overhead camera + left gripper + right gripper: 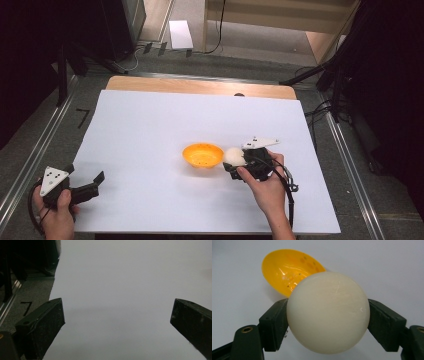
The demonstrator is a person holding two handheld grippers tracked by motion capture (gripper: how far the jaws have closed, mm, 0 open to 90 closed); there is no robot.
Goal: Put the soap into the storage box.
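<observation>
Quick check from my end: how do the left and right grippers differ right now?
The left gripper is open with nothing between its jaws, while the right gripper is shut on the white ball. The left gripper sits near the near-left corner of the white sheet, far from the orange bowl; the right gripper is right beside the bowl, ball facing it. Both are hand-held, low over the sheet, and carry a grey three-cornered plate.

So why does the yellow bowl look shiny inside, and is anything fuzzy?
In the right gripper view, lamp glare makes bright streaks inside the orange-yellow bowl, and the white ball held in the right hand-held gripper looks sharp. In the left gripper view, a soft shadow lies on the white sheet; the high view is slightly blurry.
</observation>
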